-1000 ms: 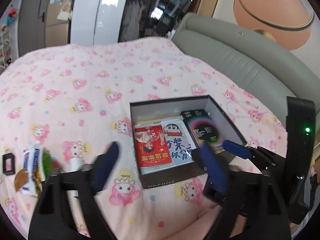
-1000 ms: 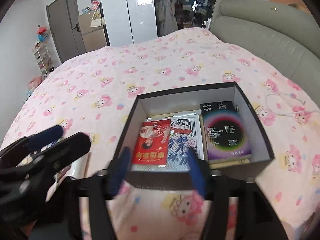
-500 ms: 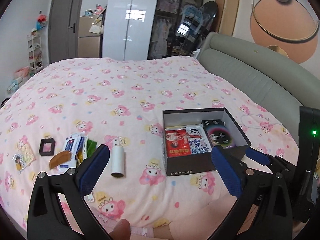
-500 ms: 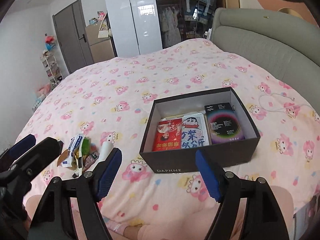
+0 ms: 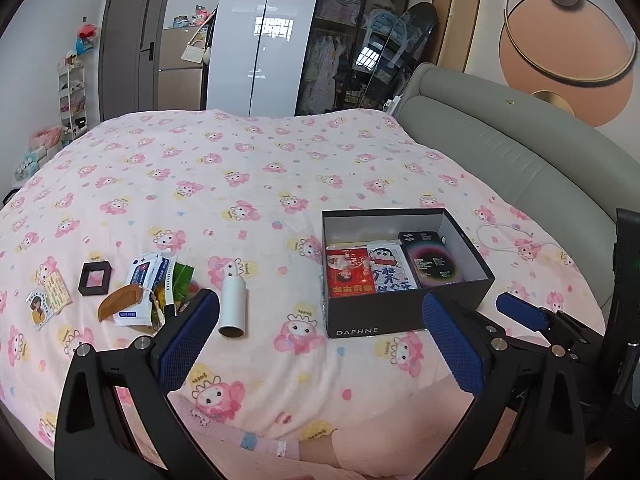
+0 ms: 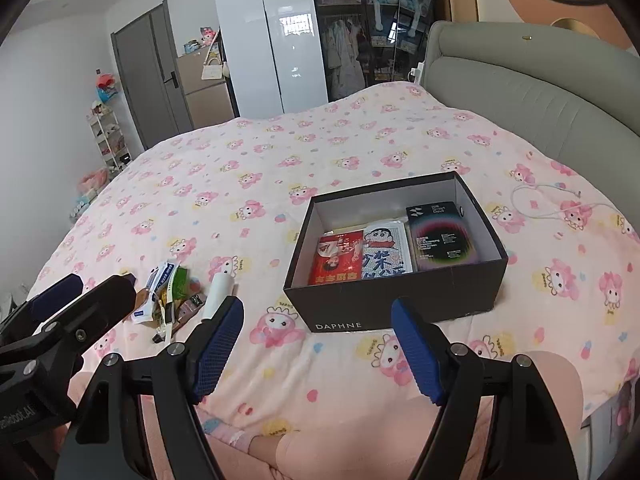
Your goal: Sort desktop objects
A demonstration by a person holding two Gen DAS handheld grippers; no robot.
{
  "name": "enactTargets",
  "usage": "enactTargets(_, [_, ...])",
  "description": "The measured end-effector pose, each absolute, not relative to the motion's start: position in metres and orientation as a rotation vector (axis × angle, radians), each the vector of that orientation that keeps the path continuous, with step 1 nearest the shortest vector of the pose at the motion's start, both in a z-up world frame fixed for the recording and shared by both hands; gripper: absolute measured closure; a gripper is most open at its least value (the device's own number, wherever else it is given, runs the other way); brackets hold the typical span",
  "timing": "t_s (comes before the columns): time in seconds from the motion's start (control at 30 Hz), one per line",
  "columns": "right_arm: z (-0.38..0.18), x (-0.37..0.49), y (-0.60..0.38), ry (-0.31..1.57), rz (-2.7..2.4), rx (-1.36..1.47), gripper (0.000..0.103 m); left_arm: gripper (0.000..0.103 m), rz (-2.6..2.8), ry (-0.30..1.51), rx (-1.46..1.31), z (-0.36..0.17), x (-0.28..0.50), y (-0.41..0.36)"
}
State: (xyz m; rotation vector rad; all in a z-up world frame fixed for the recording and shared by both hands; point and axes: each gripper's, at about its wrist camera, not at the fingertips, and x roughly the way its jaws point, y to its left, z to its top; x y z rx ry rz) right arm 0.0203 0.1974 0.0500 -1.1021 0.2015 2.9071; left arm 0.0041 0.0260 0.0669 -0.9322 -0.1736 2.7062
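Bed point(image 5: 280, 168) with a pink cartoon quilt carries everything, and the sorting looks partly done. A black box point(image 5: 404, 316) sits to the right, already holding a red packet point(image 5: 350, 272), a cartoon booklet point(image 5: 390, 272) and a dark carton point(image 5: 434, 258) laid side by side. Well apart to the left lies the unsorted heap: a white tube point(image 5: 233, 306), a pile of packets point(image 5: 156, 284), a wooden comb point(image 5: 120, 300), a small black frame point(image 5: 95, 278) and some cards point(image 5: 50, 296). Both the left tool point(image 5: 320, 340) and the right tool point(image 6: 316, 348) hang wide and empty above the near edge. The step seems to be choosing the next piece; the tube, nearest the box, likely calls for a low sideways grip across its round body.
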Motion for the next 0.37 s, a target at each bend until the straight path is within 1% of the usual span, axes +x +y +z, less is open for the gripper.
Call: enactTargets(0.37, [0.0454, 0.0174, 0.1968, 0.211, 2.914, -1.126, 0.029, 0.000, 2.695, -0.165, -0.952, 0.0647, 0.0013, 0.0297])
